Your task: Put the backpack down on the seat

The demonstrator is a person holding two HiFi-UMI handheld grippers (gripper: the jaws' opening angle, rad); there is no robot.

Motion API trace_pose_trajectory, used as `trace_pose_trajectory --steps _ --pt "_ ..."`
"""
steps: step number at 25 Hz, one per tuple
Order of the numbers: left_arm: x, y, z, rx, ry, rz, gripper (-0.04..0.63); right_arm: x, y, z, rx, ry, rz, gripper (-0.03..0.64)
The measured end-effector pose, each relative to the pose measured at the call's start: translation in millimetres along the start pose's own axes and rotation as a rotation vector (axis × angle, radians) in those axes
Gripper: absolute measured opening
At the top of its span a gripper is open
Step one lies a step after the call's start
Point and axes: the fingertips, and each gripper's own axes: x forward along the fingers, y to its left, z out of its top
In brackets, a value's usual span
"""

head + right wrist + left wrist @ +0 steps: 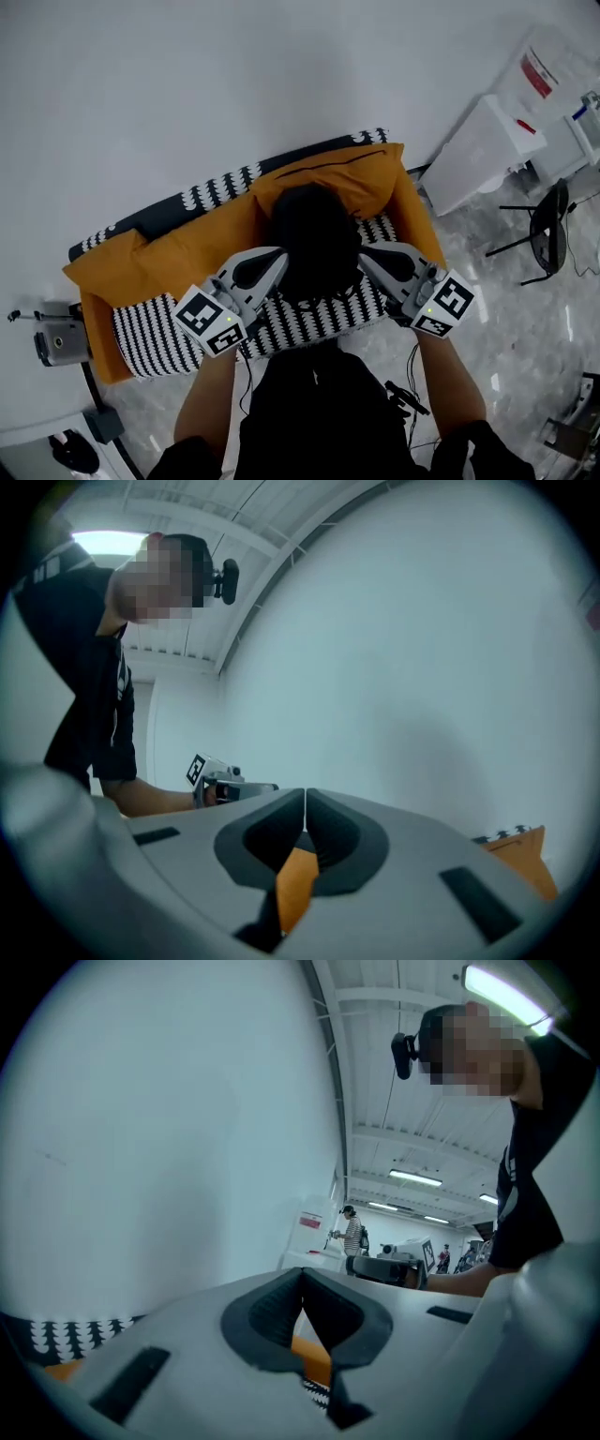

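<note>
Seen from above, the black backpack (314, 242) sits in the middle of the sofa, on the striped seat (159, 328). Its top leans against the orange cushion (187, 246). My left gripper (278, 261) and right gripper (367, 255) flank its lower sides, close against the fabric.

In the left gripper view my jaws are pressed tip to tip (302, 1274). Nothing shows between them, only a sliver of orange and striped cloth through the gap below. The right gripper view shows the same: tips together (306, 794), with orange behind them. I cannot make out a strap or any fold of the bag in either pair.

By my reading, the bag is as good as down, and the step in hand is leaving it settled. To do that well, I would check that its base rests fully on the seat, clear of the front edge, with its back propped on the cushion so it cannot slump forward. If a thin strap is pinched out of sight, I should ease each pair of jaws apart before moving. I would then draw both grippers outward and back, slowly, so no loop catches and tips the bag.
</note>
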Motion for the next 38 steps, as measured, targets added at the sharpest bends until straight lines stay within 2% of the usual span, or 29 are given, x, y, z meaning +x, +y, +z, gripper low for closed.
trace_pose_trajectory --steps 8,12,19,24,30,38 --pt "-17 -72 33 0.087 -0.063 -0.1 0.021 -29 54 43 -0.011 -0.101 0.036 0.029" --pt "-23 -91 36 0.144 -0.046 -0.079 0.021 -42 78 49 -0.034 -0.099 0.065 0.029" --pt "-41 -125 31 0.154 -0.026 -0.061 0.021 -72 99 37 -0.014 -0.083 0.063 0.029" --pt "-46 -134 13 0.191 0.05 -0.088 0.021 -71 116 30 0.004 -0.086 0.094 0.029" --pt "-60 -143 27 0.203 0.022 -0.131 0.021 -56 141 37 -0.017 -0.088 0.102 0.029" --pt "-108 -176 17 0.193 0.012 -0.228 0.021 -56 193 38 -0.04 -0.092 0.036 0.029"
